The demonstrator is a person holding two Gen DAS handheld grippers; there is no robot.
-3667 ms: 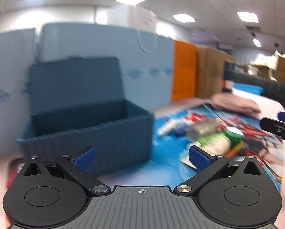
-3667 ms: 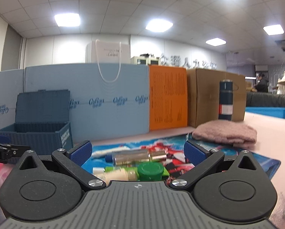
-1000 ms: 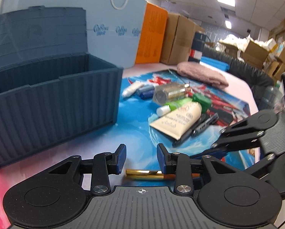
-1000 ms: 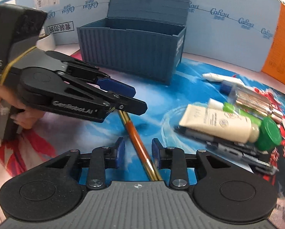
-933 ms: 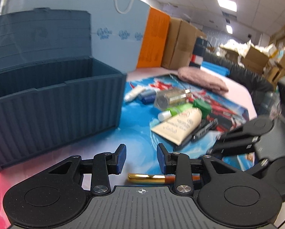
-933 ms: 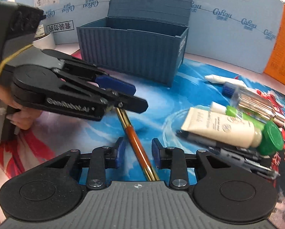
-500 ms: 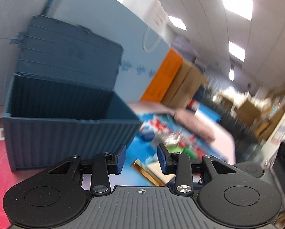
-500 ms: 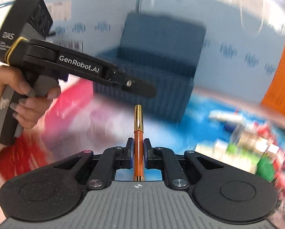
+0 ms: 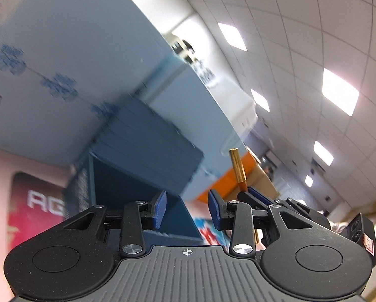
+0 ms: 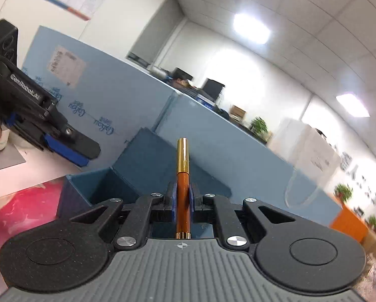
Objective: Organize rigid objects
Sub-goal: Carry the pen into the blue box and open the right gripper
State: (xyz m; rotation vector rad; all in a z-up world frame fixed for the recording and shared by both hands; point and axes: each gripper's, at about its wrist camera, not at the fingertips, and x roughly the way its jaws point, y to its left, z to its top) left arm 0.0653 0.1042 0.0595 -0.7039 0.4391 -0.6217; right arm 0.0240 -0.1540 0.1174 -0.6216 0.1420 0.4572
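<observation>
Pink tabletop (image 10: 36,162), blue partition (image 10: 127,95), tiled ceiling (image 10: 301,12)

The pen (image 10: 182,188), lying on the table a second ago, is now lifted clear, clamped in the right hand-held gripper (image 10: 182,198) (gold cap pointing up) above the blue box (image 10: 127,176), whose open lid now fills the background.
</observation>
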